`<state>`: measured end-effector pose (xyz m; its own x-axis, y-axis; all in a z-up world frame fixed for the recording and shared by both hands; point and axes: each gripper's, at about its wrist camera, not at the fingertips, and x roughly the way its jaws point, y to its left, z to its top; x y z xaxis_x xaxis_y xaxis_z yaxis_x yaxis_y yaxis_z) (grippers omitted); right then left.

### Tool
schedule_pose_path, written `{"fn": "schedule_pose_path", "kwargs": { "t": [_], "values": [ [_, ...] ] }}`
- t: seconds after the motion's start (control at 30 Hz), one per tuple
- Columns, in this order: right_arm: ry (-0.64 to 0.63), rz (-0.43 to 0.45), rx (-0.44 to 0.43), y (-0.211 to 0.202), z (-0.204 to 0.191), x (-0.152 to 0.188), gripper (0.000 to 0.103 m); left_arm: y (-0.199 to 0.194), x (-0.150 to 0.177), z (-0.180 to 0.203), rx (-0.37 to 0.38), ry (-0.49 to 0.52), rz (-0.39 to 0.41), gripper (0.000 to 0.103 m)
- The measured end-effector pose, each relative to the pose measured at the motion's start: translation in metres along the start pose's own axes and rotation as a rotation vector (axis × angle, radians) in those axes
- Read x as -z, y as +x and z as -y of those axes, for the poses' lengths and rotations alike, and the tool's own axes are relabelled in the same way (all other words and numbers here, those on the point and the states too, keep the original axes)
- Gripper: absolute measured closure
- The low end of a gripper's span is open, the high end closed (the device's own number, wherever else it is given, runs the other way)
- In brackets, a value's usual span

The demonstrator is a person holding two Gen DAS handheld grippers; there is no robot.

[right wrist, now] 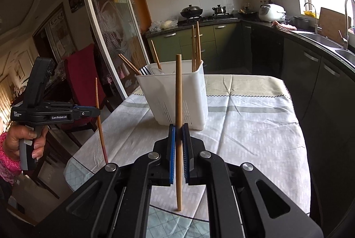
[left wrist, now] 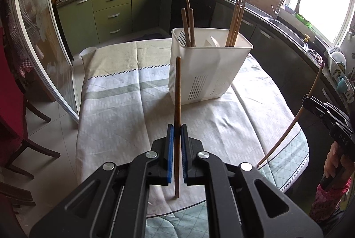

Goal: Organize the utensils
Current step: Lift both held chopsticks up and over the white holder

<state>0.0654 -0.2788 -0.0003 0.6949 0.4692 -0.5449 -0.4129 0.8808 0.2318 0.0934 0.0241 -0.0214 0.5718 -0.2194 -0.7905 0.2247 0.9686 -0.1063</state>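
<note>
My left gripper (left wrist: 177,129) is shut on a dark brown chopstick (left wrist: 178,91) that stands upright between the blue pads, above the table. My right gripper (right wrist: 178,128) is shut on a light wooden chopstick (right wrist: 178,91), also upright. Ahead of both stands a white slotted utensil holder (left wrist: 206,73) (right wrist: 173,96) on the tablecloth, with dark chopsticks and a fork in one compartment and pale chopsticks in another. The right gripper (left wrist: 307,98) with its pale chopstick (left wrist: 286,136) shows at the right edge of the left wrist view. The left gripper (right wrist: 97,112) with its chopstick (right wrist: 100,127) shows at the left of the right wrist view.
The table (left wrist: 124,109) is covered by a pale patterned cloth. Dark wooden chairs (left wrist: 20,127) with red cushions stand to its left. A glass sliding door (left wrist: 40,42), green kitchen cabinets (left wrist: 111,14) and a counter with a sink (left wrist: 286,22) surround it. A person's hand (right wrist: 20,138) holds the left tool.
</note>
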Motion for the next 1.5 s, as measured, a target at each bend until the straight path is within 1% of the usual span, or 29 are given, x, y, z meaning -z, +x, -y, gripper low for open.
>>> {"fn": "schedule_pose_path", "kwargs": {
  "t": [0.17, 0.27, 0.5, 0.63, 0.77, 0.9, 1.03, 1.17, 1.3, 1.37, 1.43, 1.5],
  "values": [
    [0.016, 0.045, -0.002, -0.018, -0.001, 0.009, 0.096, -0.007, 0.003, 0.007, -0.006, 0.022, 0.036, 0.097],
    [0.012, 0.07, 0.012, -0.026, -0.001, 0.015, 0.096, -0.012, 0.007, 0.012, -0.004, 0.036, 0.053, 0.097],
    [0.026, 0.09, 0.018, -0.032, 0.003, 0.019, 0.096, -0.022, 0.011, 0.021, 0.022, 0.055, 0.081, 0.097],
    [0.04, 0.1, 0.019, -0.036, 0.006, 0.018, 0.096, -0.036, 0.001, 0.027, 0.042, 0.07, 0.111, 0.097],
    [0.043, 0.106, 0.016, -0.037, 0.006, 0.012, 0.096, -0.055, -0.025, 0.034, 0.06, 0.076, 0.16, 0.097],
    [0.029, 0.142, 0.02, -0.043, 0.004, -0.012, 0.096, -0.074, -0.057, 0.042, 0.055, 0.088, 0.253, 0.097],
    [0.003, 0.226, 0.026, -0.053, -0.004, -0.05, 0.096, -0.085, -0.09, 0.049, 0.048, 0.087, 0.336, 0.097],
    [-0.019, 0.313, 0.027, -0.057, -0.016, -0.094, 0.096, -0.088, -0.117, 0.054, 0.03, 0.079, 0.388, 0.097],
    [-0.025, 0.409, 0.016, -0.057, -0.028, -0.129, 0.096, -0.086, -0.134, 0.057, 0.019, 0.073, 0.438, 0.097],
    [-0.036, 0.448, 0.029, -0.053, -0.033, -0.145, 0.096, -0.086, -0.142, 0.057, -0.004, 0.071, 0.466, 0.097],
    [-0.027, 0.477, 0.036, -0.046, -0.033, -0.157, 0.096, -0.083, -0.148, 0.058, -0.021, 0.074, 0.485, 0.097],
    [-0.021, 0.477, 0.043, -0.033, -0.031, -0.165, 0.096, -0.078, -0.15, 0.059, -0.04, 0.076, 0.499, 0.097]
  ]
}}
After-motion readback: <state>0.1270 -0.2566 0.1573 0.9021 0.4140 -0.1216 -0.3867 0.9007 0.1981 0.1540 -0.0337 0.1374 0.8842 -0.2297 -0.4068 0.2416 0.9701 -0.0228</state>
